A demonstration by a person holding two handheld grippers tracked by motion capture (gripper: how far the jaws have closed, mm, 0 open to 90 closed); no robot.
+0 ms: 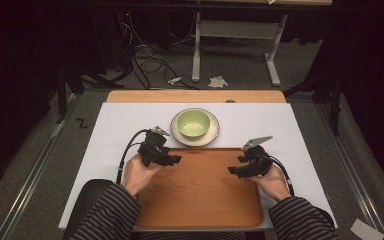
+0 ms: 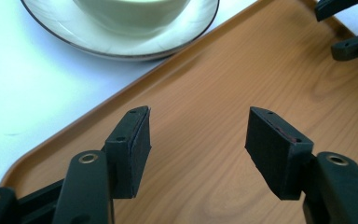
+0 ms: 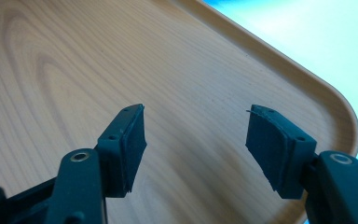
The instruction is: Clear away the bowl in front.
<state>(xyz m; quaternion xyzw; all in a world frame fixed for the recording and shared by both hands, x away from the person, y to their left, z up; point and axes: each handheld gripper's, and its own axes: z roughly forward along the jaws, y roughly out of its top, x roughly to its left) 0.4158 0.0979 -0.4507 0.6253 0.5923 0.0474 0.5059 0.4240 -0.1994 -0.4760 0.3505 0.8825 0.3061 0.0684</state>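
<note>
Holding: nothing; both grippers hover over the tray with nothing between their jaws.
Left gripper (image 1: 172, 159): over the far left part of the tray, jaws spread apart, pointing right and slightly far; in the left gripper view its pads (image 2: 137, 149) frame bare wood grain.
Right gripper (image 1: 236, 170): over the right part of the tray, jaws spread apart, pointing left toward the other gripper; in the right gripper view the pads frame bare tray surface near a rounded corner.
Tray (image 1: 200, 205): wood-patterned, rectangular with rounded corners and a low raised rim, lying at the near middle of the desk; its surface carries no object.
Bowl (image 1: 193, 123): pale green, upright, seated on the plate; its inside looks empty from the high view.
Plate (image 1: 213, 134): cream with a dark rim line, resting on the white cover just beyond the far edge of the tray, seemingly touching or slightly overlapping that rim; exact contact cannot be told.
Desk (image 1: 115, 125): covered by a white sheet, a strip of wooden top showing along the far edge.
Task stated: none.
Progress, as judged: no item is grasped or loaded; if the bowl and plate are meant for the tray, that step is not yet begun.
Remaining, as judged: everything, starting with a grasp on the plate or bowl.
</note>
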